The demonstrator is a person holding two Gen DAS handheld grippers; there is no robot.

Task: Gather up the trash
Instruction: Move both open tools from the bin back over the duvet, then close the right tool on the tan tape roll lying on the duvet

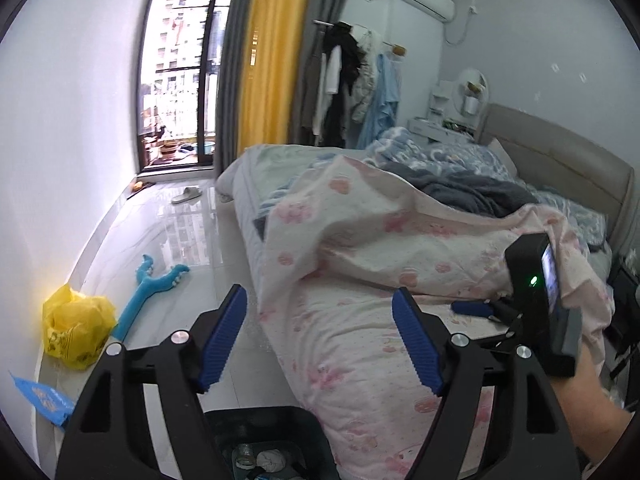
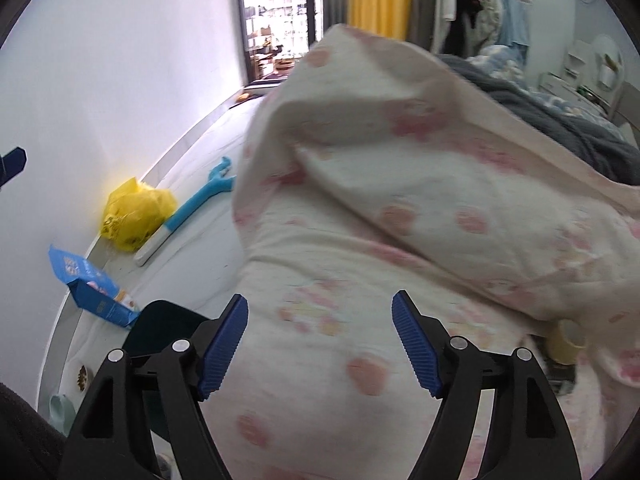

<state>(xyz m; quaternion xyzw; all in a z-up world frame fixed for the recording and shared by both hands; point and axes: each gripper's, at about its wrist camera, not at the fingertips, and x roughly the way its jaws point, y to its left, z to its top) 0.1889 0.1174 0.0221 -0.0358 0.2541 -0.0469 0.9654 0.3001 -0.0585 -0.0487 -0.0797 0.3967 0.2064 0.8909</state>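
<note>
Nearest to us, the left gripper (image 1: 320,340) hangs with its jaws apart and nothing between them, above a dark trash bin (image 1: 276,424) that holds crumpled scraps. Our right gripper (image 2: 320,344) likewise stands with jaws apart and empty, over the pink-printed quilt (image 2: 360,240); in the left wrist view we see its black body at the right, borne by a hand (image 1: 592,408). Beside the bin, against the white wall, lies a torn blue carton (image 2: 92,292). Just beyond it we find a crumpled yellow plastic bag (image 2: 132,212), touching a blue long-handled toy (image 2: 192,208) on the tiled floor (image 1: 192,248). Farther off lie a slipper (image 1: 187,195), the balcony door (image 1: 184,72), a yellow curtain (image 1: 276,52) and hanging clothes (image 1: 348,80).
</note>
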